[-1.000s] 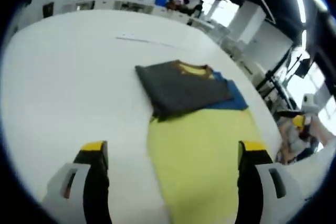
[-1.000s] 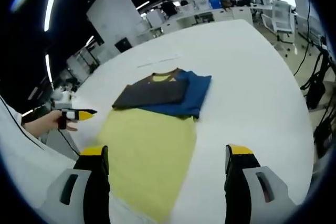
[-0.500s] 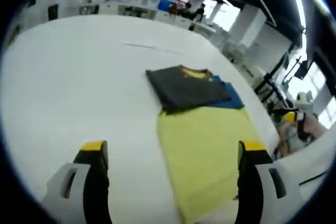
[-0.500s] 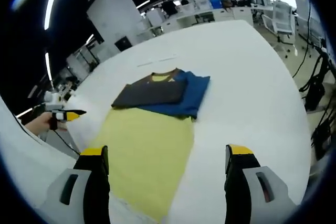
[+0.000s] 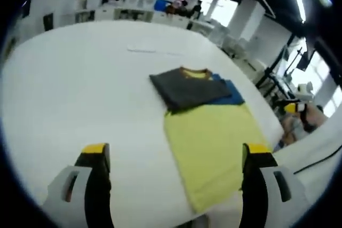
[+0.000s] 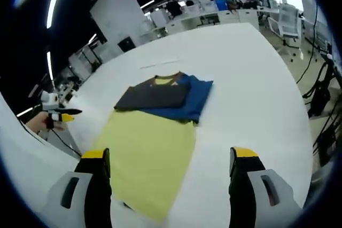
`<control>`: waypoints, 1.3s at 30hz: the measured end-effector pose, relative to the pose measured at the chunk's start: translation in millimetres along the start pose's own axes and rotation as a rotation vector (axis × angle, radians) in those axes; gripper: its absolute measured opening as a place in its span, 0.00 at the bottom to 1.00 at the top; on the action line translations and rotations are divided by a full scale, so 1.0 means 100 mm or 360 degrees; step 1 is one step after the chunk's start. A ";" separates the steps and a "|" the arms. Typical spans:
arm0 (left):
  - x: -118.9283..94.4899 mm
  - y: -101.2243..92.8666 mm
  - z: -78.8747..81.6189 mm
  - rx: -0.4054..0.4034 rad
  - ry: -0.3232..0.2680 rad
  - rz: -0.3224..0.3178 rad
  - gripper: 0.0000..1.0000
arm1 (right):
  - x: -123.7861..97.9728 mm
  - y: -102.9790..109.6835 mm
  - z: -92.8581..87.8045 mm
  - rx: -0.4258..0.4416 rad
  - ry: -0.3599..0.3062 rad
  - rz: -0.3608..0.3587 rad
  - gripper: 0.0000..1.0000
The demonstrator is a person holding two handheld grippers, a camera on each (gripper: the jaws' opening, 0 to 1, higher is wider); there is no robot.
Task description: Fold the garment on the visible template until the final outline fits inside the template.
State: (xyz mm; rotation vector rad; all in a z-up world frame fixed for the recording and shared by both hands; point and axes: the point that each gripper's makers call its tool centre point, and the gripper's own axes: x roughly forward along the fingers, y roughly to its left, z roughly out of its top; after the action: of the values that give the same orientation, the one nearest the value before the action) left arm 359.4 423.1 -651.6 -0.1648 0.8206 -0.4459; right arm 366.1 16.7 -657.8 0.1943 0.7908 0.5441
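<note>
Garment lies folded beside yellow template on wide white table; both hand-held grippers released.

My left gripper shows black jaws with yellow tips on pale grey mounts, and my right gripper looks just the same

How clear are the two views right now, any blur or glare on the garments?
Left gripper view: soft overall, window glare at right, grey garment still readable. Right gripper view: sharper, ceiling strip lights bright, yellow sheet evenly lit; fisheye bends the table edge.
</note>
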 end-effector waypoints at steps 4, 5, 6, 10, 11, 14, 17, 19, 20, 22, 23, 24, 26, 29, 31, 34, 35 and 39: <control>0.02 -0.06 -0.02 0.0016 0.0026 -0.0020 1.00 | -0.01 0.02 -0.03 -0.0013 0.0010 0.0018 0.93; 0.03 -0.07 -0.04 0.0025 0.0040 -0.0021 1.00 | -0.01 0.02 -0.05 -0.0011 0.0016 0.0020 0.93; 0.03 -0.08 -0.04 0.0027 0.0042 -0.0021 1.00 | -0.01 0.02 -0.06 -0.0009 0.0021 0.0021 0.93; 0.04 -0.10 -0.03 0.0017 0.0028 -0.0037 1.00 | -0.01 0.01 -0.11 0.0002 0.0038 0.0026 0.93; 0.04 -0.11 -0.04 0.0018 0.0029 -0.0043 1.00 | -0.01 0.01 -0.11 0.0003 0.0039 0.0026 0.93; 0.05 -0.13 -0.09 0.0021 0.0043 -0.0055 1.00 | -0.02 0.01 -0.12 -0.0001 0.0040 0.0025 0.93; 0.04 -0.14 -0.15 0.0017 0.0062 -0.0062 1.00 | -0.02 0.02 -0.11 0.0002 0.0032 0.0024 0.93; 0.04 -0.15 -0.18 0.0021 0.0072 -0.0067 1.00 | -0.02 0.02 -0.12 0.0001 0.0031 0.0025 0.93; 0.03 -0.15 -0.19 0.0022 0.0075 -0.0068 1.00 | -0.02 0.02 -0.13 0.0001 0.0033 0.0024 0.93; 0.02 -0.16 -0.20 0.0020 0.0077 -0.0073 1.00 | -0.02 0.03 -0.15 0.0003 0.0038 0.0023 0.93; 0.02 -0.16 -0.21 0.0019 0.0081 -0.0075 1.00 | -0.03 0.04 -0.17 0.0008 0.0038 0.0023 0.93; 0.02 -0.16 -0.22 0.0020 0.0085 -0.0076 1.00 | -0.03 0.04 -0.18 0.0011 0.0037 0.0023 0.93; 0.02 -0.17 -0.25 0.0031 0.0101 -0.0078 1.00 | -0.04 0.05 -0.22 0.0020 0.0041 0.0019 0.92; 0.01 -0.20 -0.28 0.0043 0.0111 -0.0090 1.00 | -0.05 0.07 -0.26 0.0031 0.0040 0.0017 0.92; 0.01 -0.22 -0.29 0.0051 0.0117 -0.0100 1.00 | -0.06 0.07 -0.28 0.0033 0.0043 0.0013 0.92; 0.02 -0.24 -0.33 0.0065 0.0135 -0.0105 1.00 | -0.08 0.09 -0.32 0.0045 0.0040 0.0009 0.92; 0.02 -0.24 -0.35 0.0069 0.0143 -0.0109 1.00 | -0.09 0.09 -0.33 0.0046 0.0041 0.0007 0.92; 0.02 -0.26 -0.38 0.0066 0.0148 -0.0120 0.99 | -0.09 0.12 -0.38 0.0053 0.0045 0.0014 0.92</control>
State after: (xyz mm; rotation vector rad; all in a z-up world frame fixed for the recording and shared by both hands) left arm 324.2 399.7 -670.7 -0.1377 0.8976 -0.5446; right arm 328.8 20.9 -674.3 0.2214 0.8269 0.5435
